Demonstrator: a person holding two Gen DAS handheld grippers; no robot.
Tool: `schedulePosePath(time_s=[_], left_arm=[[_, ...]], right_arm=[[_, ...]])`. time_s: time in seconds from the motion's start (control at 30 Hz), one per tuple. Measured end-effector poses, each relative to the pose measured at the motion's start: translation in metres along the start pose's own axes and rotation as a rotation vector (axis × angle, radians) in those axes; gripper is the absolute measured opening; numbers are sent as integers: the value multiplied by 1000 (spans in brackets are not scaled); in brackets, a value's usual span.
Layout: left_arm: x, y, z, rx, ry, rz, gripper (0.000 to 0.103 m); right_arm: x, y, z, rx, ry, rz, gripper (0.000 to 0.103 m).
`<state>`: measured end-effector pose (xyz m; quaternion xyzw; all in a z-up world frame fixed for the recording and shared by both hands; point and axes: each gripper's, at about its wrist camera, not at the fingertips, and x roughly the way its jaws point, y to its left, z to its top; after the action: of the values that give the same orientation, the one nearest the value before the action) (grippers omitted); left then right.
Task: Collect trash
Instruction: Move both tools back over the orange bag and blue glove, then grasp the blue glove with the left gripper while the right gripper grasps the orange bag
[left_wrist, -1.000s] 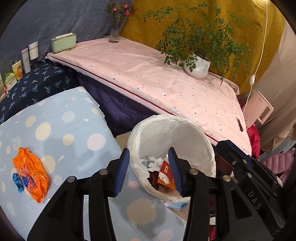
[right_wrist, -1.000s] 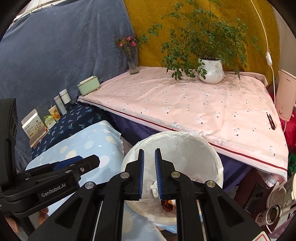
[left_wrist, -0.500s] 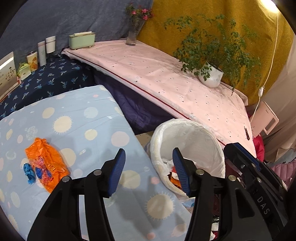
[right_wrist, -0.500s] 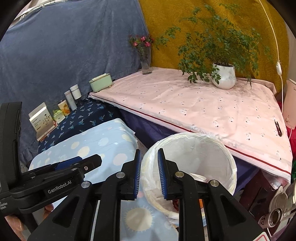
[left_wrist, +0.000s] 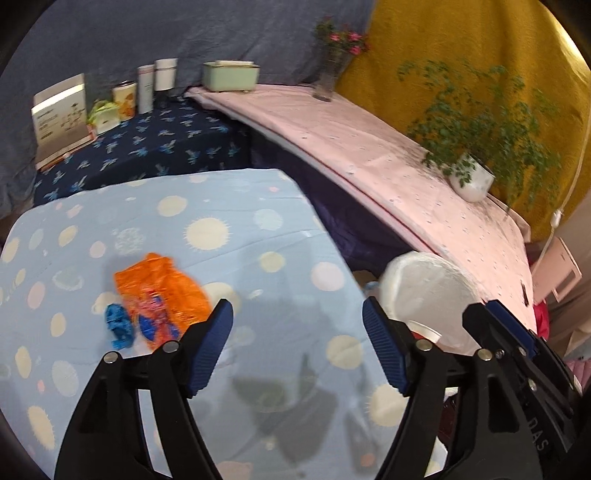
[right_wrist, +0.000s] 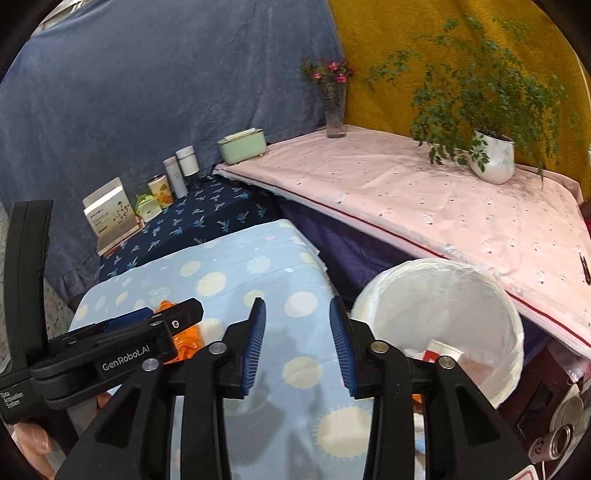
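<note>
An orange crumpled wrapper and a small blue scrap lie on the light blue dotted cloth. My left gripper is open and empty above the cloth, right of the wrapper. A white-lined trash bin with trash inside stands right of the cloth; it also shows in the left wrist view. My right gripper is open and empty over the cloth, left of the bin. The wrapper is partly hidden behind the left gripper there.
A pink-covered table holds a potted plant, a flower vase and a green box. A dark blue cloth carries boxes and jars. A white appliance stands at the right.
Both grippers swung left from over the bin to over the blue cloth. The right gripper opened from nearly shut. The left gripper opened wider. The wrapper now lies nearer the left gripper.
</note>
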<state>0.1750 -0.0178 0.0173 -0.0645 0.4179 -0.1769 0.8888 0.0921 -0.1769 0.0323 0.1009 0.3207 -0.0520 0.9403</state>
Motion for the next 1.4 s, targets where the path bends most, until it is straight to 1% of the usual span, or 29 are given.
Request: schedulePosePath(time_s=[0.17, 0.33, 0.5, 0.73, 0.8, 0.9, 1.03, 1.27, 1.3, 1.37, 1.4], left_arm=[[5, 43, -7, -81, 16, 58, 74], [12, 87, -19, -132, 40, 122, 75], [22, 129, -32, -199, 81, 163, 75], [31, 167, -41, -240, 110, 232, 75], [34, 174, -42, -249, 116, 236, 75], [40, 183, -44, -258, 130, 237, 75], [50, 190, -44, -252, 147, 225, 75], [59, 189, -37, -220, 131, 220, 74], [60, 189, -37, -217, 129, 218, 72], [61, 187, -37, -209, 127, 215, 66], [61, 186, -37, -203, 125, 217, 64]], right_arm=[[16, 28, -8, -37, 37, 37, 39], [35, 56, -19, -69, 83, 65, 39], [62, 80, -33, -94, 141, 84, 39], [101, 109, -50, -117, 213, 105, 39], [112, 116, -54, -123, 232, 109, 40], [127, 123, -59, -133, 251, 114, 48], [142, 130, -63, -140, 273, 116, 48], [163, 136, -69, -139, 307, 125, 48], [164, 137, -70, -140, 311, 125, 44], [167, 138, -73, -144, 321, 128, 36], [168, 138, -74, -146, 326, 131, 30]])
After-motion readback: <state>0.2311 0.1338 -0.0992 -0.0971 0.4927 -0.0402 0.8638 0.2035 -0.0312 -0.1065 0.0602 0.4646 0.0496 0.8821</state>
